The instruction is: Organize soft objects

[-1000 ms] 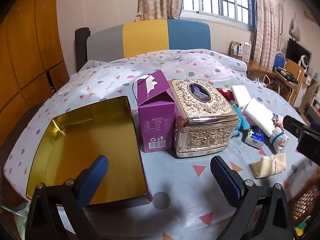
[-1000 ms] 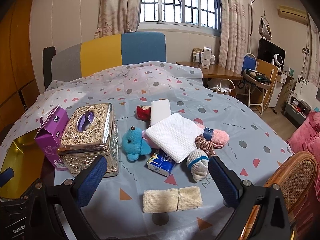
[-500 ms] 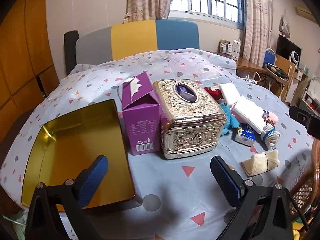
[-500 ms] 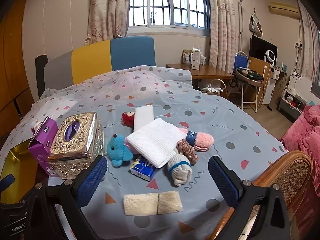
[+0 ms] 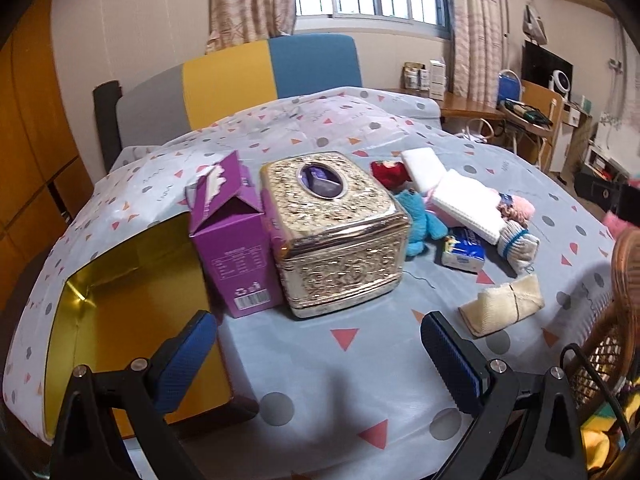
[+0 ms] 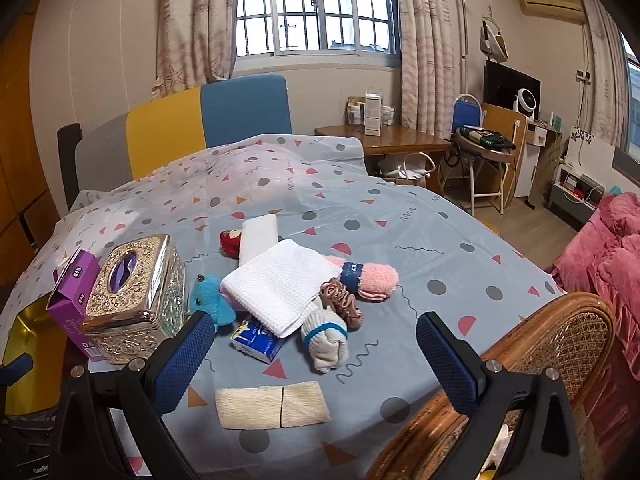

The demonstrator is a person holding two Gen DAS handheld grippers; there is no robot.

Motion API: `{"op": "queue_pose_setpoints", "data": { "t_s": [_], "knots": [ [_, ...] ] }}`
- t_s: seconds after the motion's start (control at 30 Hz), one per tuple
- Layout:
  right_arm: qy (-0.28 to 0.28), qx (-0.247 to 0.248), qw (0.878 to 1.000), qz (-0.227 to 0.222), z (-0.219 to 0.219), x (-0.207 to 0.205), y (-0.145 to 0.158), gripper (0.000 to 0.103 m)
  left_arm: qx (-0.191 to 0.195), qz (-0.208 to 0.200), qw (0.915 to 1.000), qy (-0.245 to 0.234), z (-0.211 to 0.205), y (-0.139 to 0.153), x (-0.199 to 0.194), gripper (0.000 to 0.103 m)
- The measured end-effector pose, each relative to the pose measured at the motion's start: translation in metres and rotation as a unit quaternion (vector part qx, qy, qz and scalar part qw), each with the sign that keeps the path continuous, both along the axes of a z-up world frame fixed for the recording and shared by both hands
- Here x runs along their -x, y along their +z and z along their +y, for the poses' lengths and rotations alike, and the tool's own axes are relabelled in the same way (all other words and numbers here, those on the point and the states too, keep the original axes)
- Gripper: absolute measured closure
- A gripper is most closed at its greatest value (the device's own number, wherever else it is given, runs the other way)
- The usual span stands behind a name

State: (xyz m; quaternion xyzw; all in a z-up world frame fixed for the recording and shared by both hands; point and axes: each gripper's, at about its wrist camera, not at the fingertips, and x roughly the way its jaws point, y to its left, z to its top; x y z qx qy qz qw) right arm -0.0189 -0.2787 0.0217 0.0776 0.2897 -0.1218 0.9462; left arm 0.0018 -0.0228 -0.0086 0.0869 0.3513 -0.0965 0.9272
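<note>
Both grippers have pulled back; left gripper [image 5: 320, 354] and right gripper [image 6: 310, 354] gape wide, empty. Approach the folded beige cloth [image 6: 272, 406] low, pinching its midline.

a gold tin [image 5: 132, 320] is seen at left, a purple carton [image 5: 234, 236] (opened) beside an ornate box [image 5: 340, 232], soft items [image 5: 464, 212] piled right.
</note>
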Motion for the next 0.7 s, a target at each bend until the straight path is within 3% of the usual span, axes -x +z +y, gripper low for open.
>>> {"op": "queue_pose_setpoints", "data": {
  "t_s": [0.2,0.37,0.47,0.53,0.7],
  "knots": [
    [-0.006,-0.001,1.0,-0.012,-0.014,0.01,0.008,0.0,-0.009,0.007,0.9987,-0.05,-0.023,-0.002,-0.002,0.0],
    [-0.015,0.002,1.0,-0.008,-0.026,0.014,0.011,0.0,-0.006,0.032,0.991,-0.13,-0.053,-0.01,-0.009,0.0],
    [-0.025,-0.01,1.0,-0.008,-0.037,0.016,0.014,0.0,-0.008,0.048,0.9789,-0.199,-0.075,-0.015,-0.013,0.0],
    [-0.034,-0.013,0.999,-0.011,-0.044,0.018,0.016,0.0,-0.013,0.062,0.9658,-0.251,-0.092,-0.022,-0.014,0.0],
    [-0.044,-0.021,0.999,-0.007,-0.054,0.02,0.013,0.0,-0.042,0.069,0.9483,-0.307,-0.123,-0.039,-0.017,0.0]
  ]
}}
